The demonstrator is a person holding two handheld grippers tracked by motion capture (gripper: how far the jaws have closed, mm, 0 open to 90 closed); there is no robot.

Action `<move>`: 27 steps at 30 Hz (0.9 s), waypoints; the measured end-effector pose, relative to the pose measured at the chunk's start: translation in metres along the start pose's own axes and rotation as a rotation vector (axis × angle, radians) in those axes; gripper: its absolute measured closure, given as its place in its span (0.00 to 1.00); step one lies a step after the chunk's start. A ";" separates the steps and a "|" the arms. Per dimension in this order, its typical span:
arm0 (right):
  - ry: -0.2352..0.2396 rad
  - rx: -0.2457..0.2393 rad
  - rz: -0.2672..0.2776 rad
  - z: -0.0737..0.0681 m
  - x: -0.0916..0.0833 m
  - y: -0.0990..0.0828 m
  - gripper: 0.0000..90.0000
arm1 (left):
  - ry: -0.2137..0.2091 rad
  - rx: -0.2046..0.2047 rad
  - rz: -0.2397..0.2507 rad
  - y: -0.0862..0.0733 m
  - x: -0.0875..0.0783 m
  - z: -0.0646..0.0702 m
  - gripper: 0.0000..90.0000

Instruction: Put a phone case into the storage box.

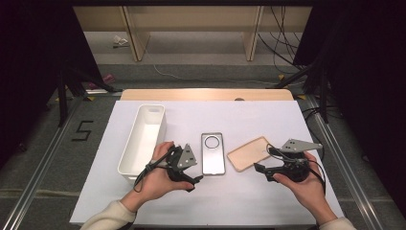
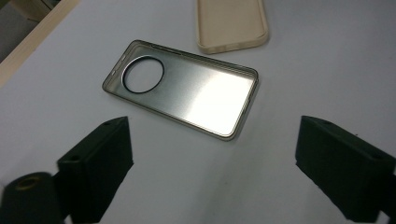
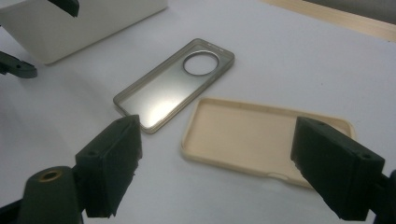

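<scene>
A grey see-through phone case (image 1: 213,154) (image 2: 187,95) (image 3: 173,86) with a round camera hole lies open side up on the white table. Just right of it lies a beige phone case (image 1: 248,153) (image 2: 231,23) (image 3: 252,135), also open side up. My left gripper (image 1: 194,181) (image 2: 212,163) hovers at the grey case's near left corner, open, with bare table between its jaws. My right gripper (image 1: 263,159) (image 3: 215,163) is open beside the beige case's right end; the case lies flat past its jaws, and the pads are not pressing on it.
A long white bin (image 1: 142,139) (image 3: 84,23) stands left of the cases, close behind my left hand. The white sheet (image 1: 215,201) covers the table, with a wooden edge (image 1: 206,94) at the back. Dark stands and cables sit on the floor beyond.
</scene>
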State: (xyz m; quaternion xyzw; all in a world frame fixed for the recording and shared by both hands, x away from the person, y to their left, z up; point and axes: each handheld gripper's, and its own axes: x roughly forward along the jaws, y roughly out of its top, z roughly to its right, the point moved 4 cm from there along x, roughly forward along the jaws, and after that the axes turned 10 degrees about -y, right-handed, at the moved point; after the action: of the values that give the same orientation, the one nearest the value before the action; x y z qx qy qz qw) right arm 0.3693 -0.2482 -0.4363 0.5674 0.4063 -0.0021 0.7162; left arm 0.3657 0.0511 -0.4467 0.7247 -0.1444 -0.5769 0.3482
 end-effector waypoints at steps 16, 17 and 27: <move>-0.004 0.001 0.003 0.001 0.000 0.000 0.19 | -0.028 0.171 -0.260 0.029 0.052 0.001 0.26; -0.004 0.001 0.002 0.001 0.000 0.000 0.19 | -0.037 0.174 -0.273 0.030 0.055 0.001 0.26; -0.002 -0.001 0.003 0.000 0.000 0.001 0.19 | -0.058 0.196 -0.366 0.027 0.082 -0.002 0.30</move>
State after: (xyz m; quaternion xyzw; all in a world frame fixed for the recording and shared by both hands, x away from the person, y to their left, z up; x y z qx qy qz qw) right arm 0.3697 -0.2484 -0.4358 0.5675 0.4047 -0.0012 0.7170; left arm 0.3967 -0.0177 -0.4881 0.7523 -0.0760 -0.6343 0.1610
